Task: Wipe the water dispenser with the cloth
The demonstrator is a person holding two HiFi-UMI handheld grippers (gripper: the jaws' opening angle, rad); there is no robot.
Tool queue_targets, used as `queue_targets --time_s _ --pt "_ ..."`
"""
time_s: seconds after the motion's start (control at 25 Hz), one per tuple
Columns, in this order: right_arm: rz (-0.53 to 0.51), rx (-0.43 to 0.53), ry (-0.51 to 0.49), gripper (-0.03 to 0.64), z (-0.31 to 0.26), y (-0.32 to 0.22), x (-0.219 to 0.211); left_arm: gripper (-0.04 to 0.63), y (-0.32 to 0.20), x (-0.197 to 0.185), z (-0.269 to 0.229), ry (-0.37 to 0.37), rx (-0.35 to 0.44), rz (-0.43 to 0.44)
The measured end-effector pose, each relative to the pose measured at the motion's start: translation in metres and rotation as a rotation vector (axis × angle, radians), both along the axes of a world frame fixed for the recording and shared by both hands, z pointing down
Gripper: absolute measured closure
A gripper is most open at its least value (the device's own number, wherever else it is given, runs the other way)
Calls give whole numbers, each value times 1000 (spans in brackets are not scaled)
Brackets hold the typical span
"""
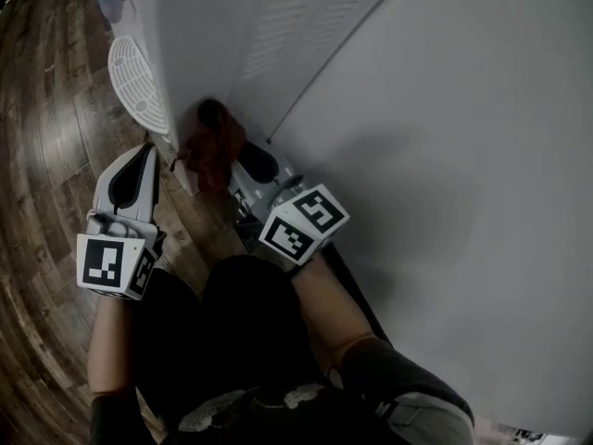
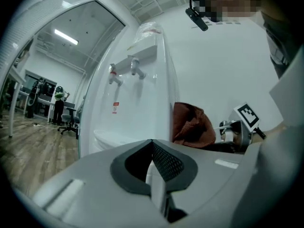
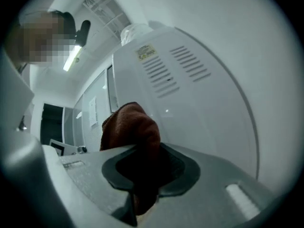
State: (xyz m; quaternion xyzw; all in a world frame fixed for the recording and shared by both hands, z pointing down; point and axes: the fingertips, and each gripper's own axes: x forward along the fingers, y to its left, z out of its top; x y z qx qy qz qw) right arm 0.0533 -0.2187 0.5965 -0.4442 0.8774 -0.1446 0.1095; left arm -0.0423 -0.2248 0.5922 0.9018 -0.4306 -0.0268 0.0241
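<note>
Head view, left edge: wooden floor. Lower left: left gripper, jaws pressed together with nothing between them, near the front corner of the water dispenser. Upper centre: the dispenser is white, with a drip grille on its front. Centre: the reddish-brown cloth lies against the dispenser's lower side panel, pinched in the right gripper. Right: plain grey wall.

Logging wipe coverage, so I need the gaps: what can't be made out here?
- Head view: the cloth hides where it meets the water dispenser; dispenser top cut by the edge.
- Right gripper view: yellow label print too small.
- Left gripper view: red sticker below the taps unreadably small.
</note>
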Motion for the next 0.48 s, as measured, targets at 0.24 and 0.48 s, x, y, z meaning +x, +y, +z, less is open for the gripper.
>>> queue_targets --time_s 0.24,0.48 --pt "291 -88 -51 554 22 -32 97 575 18 35 3 23 9 100" --pt "522 -194 -53 553 43 -51 169 575 30 57 17 6 -27 185"
